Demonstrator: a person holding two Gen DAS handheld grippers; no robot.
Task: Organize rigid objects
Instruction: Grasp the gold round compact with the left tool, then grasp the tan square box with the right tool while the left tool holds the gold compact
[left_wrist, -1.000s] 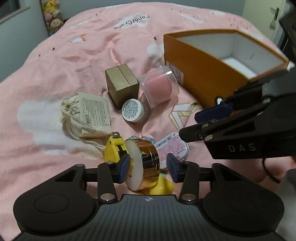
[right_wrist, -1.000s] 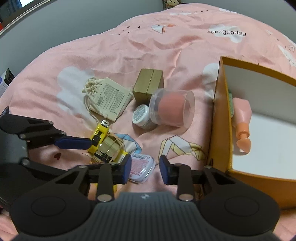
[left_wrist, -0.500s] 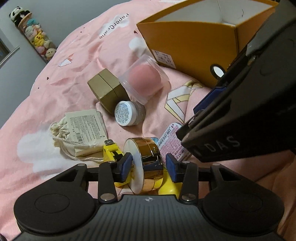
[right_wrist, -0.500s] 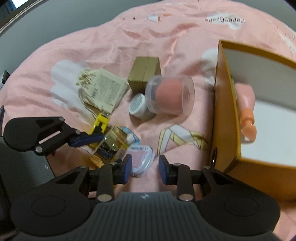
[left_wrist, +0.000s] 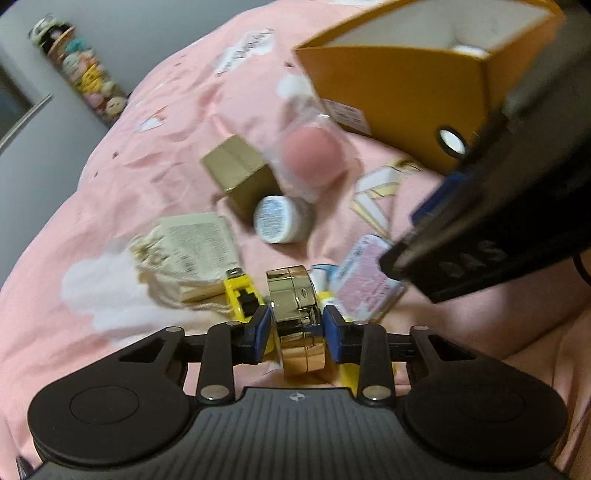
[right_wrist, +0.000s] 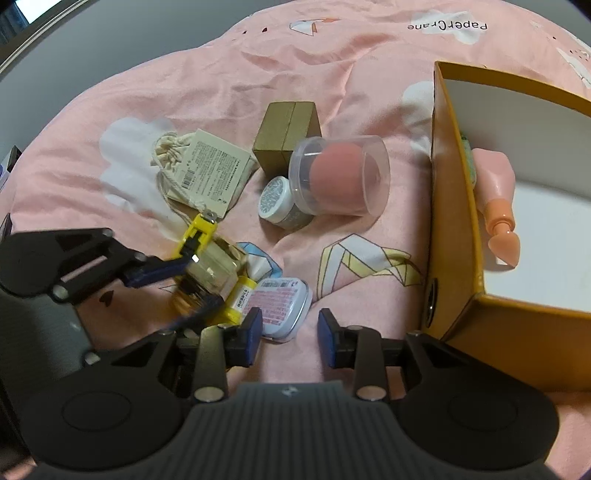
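Observation:
My left gripper (left_wrist: 297, 326) is shut on a round gold compact (left_wrist: 297, 306), gripped on edge just above the pink bedsheet; the compact also shows in the right wrist view (right_wrist: 210, 267). Under it lies a yellow tape measure (left_wrist: 242, 293). My right gripper (right_wrist: 290, 334) is open and empty, hovering just right of a small white tin with a pink label (right_wrist: 280, 301). An open orange box (right_wrist: 454, 236) stands at the right and holds a peach bottle (right_wrist: 496, 199).
On the sheet lie a gold cardboard box (right_wrist: 288, 136), a clear case with a pink sponge (right_wrist: 340, 177), a small white glitter-lid jar (right_wrist: 279, 203) and a cloth pouch with a label (right_wrist: 201, 170). Grey walls border the bed on the left.
My left gripper has closed on the gold compact and turned it edge-on. The left wrist view has swung left and is blurred. My right gripper stays open near the tin.

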